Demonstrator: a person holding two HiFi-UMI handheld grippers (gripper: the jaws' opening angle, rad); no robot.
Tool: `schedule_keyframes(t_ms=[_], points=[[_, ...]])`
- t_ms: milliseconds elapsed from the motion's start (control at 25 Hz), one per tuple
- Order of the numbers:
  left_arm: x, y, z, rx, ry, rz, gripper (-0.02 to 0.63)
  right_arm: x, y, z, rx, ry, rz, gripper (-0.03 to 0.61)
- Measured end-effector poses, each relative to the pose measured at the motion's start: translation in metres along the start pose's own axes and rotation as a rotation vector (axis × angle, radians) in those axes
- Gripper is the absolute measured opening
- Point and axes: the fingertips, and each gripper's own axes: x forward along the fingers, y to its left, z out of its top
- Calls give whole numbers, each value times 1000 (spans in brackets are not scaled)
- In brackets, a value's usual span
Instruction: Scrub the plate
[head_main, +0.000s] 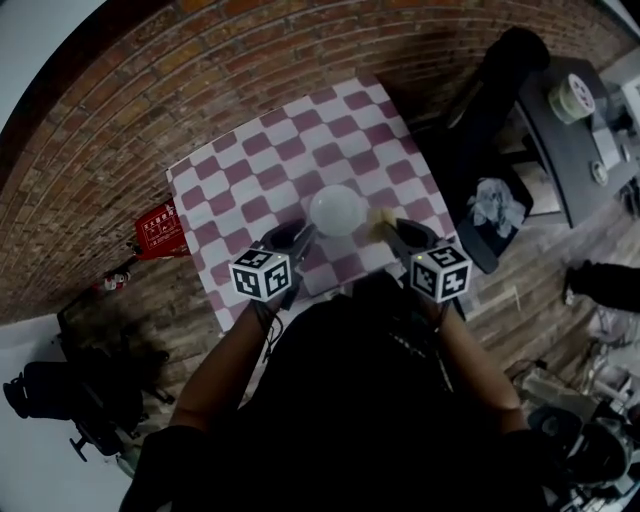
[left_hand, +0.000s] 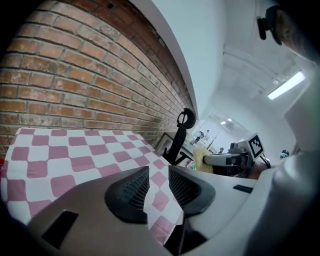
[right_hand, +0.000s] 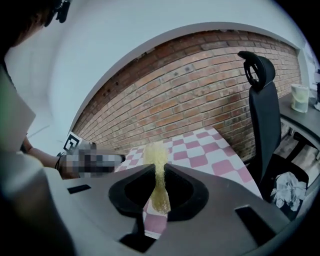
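- Left gripper (head_main: 298, 240), nearest on the left: jaws partly apart and empty, with only the pink-and-white checked cloth (left_hand: 75, 155) showing through the gap.
- Right gripper (head_main: 393, 233), level with it on the right: jaws pinched tight on a yellow sponge (right_hand: 156, 155), squashed thin between the pads.
- Sponge's long axis along the jaws, puffed free end pointing forward past the tips, toward the brick wall (right_hand: 200, 85).
- White plate (head_main: 337, 210) just ahead, between the two grippers, flat on the tabletop (head_main: 250, 190) near its front edge.
- Plate round, so no long axis; sponge end just beside its right rim, contact unclear.
- Further right, beside the tabletop, a black office chair (right_hand: 262, 110).
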Motion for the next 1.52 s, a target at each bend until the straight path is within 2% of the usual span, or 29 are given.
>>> schedule_keyframes(t_ms=[200,400,640,800,960,1120,1520], points=[[29,29,-8,-62,57,21,160,39,-25,-8,7,85,16,49],[59,57,-33,-111,154,48,209,82,-43,-24,-27,185,58,49],[91,75,-56,-198,225,47,236,117,-62,-59,13,327,79,49],[104,86,-62,-256,228,52,249,140,-70,-73,11,375,95,49],[113,95,-75,-283,268,73,253,156,-78,-86,21,418,100,49],[119,107,-86,-373,278,102,253,167,-85,-93,38,452,106,49],[125,115,-101,-419,325,129,255,182,-101,-108,50,502,106,49]])
